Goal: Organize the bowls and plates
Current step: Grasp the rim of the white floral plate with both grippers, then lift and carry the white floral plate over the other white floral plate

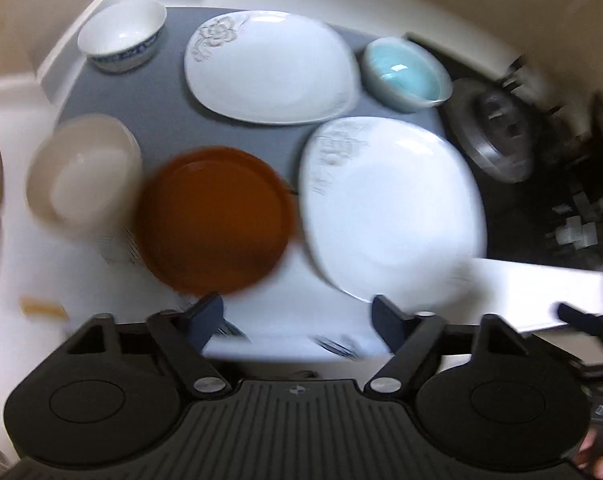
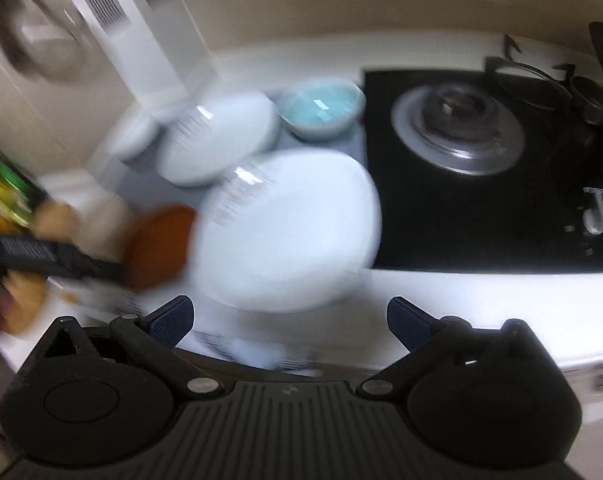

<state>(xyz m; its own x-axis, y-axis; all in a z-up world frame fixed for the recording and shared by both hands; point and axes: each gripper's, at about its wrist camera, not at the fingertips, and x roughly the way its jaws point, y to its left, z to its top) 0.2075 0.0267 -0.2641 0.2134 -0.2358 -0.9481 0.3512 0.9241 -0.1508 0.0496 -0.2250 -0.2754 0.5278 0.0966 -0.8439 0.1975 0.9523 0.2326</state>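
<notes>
Both of our grippers, left (image 1: 299, 312) and right (image 2: 289, 316), hang open and empty. Nearest lie the brown plate (image 1: 215, 220) and near white plate (image 1: 393, 212), just beside each other; we could knock one into the other. Farther off stand the beige bowl (image 1: 83, 170), far white plate (image 1: 271, 66), blue bowl (image 1: 407, 74) and patterned bowl (image 1: 121, 34)

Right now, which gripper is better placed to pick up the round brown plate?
Likely left: the left gripper hangs open just short of the round brown plate; the right gripper faces the near white plate.
</notes>
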